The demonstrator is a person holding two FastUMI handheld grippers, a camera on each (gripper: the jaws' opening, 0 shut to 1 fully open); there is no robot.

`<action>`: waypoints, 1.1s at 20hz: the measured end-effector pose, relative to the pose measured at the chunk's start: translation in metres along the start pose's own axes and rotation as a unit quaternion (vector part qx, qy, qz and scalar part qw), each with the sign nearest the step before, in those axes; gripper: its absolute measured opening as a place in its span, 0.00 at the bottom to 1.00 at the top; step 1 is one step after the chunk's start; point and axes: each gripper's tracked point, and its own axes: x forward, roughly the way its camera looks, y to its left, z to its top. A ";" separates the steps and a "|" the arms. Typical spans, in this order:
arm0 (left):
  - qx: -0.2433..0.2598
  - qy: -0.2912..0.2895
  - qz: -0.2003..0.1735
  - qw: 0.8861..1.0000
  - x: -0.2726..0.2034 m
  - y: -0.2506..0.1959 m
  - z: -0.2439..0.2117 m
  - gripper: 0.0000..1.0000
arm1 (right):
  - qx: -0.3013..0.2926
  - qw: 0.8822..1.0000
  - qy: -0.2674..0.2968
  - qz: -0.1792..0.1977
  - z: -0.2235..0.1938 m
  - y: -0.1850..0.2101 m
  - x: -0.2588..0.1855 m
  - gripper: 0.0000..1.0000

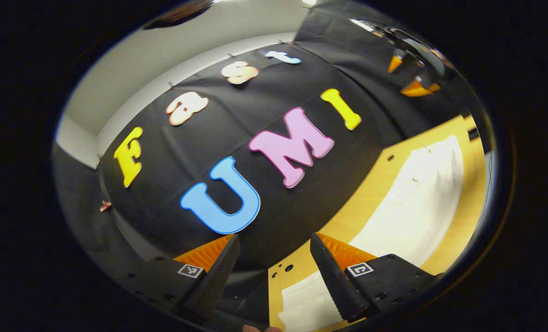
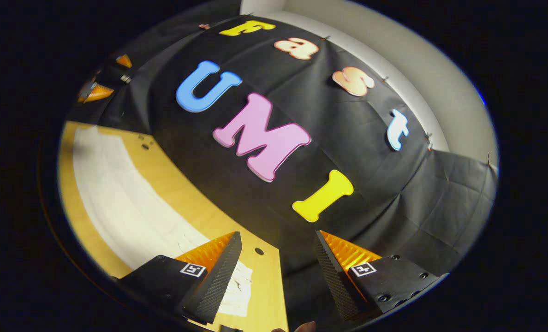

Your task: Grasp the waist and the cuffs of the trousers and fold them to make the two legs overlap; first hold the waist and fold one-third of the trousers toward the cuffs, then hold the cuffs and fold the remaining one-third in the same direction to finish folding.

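Both my tongs, left (image 1: 274, 258) and right (image 2: 278, 256), gaped wide, holding nothing; trousers (image 1: 412, 203) lay unfolded on the counter (image 1: 371, 180) (folding not begun).

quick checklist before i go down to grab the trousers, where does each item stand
1. Left tool open: ok, fingers spread with nothing between them.
2. Right tool open: ok, fingers spread and empty.
3. Trousers on the table: ok, pale cloth lies flat along the wood.
4. Tools aimed at the trousers: not ok, both point at the booth wall, above the table.
5. Waist and cuffs located: cannot tell, the ends of the cloth are not clear.
6. Legs already overlapped: cannot tell.
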 end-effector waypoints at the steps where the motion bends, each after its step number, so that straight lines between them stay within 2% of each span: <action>1: 0.021 0.011 -0.018 1.000 -0.002 -0.013 -0.016 0.97 | -0.035 0.999 0.007 0.016 -0.016 0.011 -0.003 0.98; 3: 0.054 0.040 -0.058 0.996 -0.008 -0.044 -0.051 0.96 | -0.087 0.995 0.025 0.050 -0.050 0.038 -0.009 0.97; 5: 0.070 0.060 -0.110 0.990 -0.020 -0.077 -0.085 0.96 | -0.114 0.989 0.045 0.084 -0.081 0.059 -0.017 0.98; 7: 0.087 0.091 -0.165 0.978 -0.030 -0.112 -0.122 0.96 | -0.134 0.982 0.064 0.113 -0.109 0.076 -0.021 0.98; 10: 0.128 0.130 -0.216 0.959 -0.038 -0.140 -0.170 0.96 | -0.156 0.973 0.089 0.146 -0.145 0.100 -0.025 0.97; 14: 0.154 0.173 -0.251 0.940 -0.040 -0.154 -0.215 0.96 | -0.171 0.963 0.121 0.169 -0.185 0.114 -0.023 0.97; 18: 0.165 0.212 -0.310 0.912 -0.048 -0.165 -0.256 0.96 | -0.168 0.962 0.133 0.170 -0.195 0.116 -0.021 0.97; 19: 0.174 0.223 -0.319 0.905 -0.048 -0.165 -0.267 0.96 | -0.169 0.962 0.134 0.170 -0.196 0.116 -0.021 0.98; 22: 0.205 0.231 -0.320 0.896 -0.043 -0.155 -0.281 0.95 | -0.170 0.961 0.137 0.168 -0.198 0.116 -0.019 0.98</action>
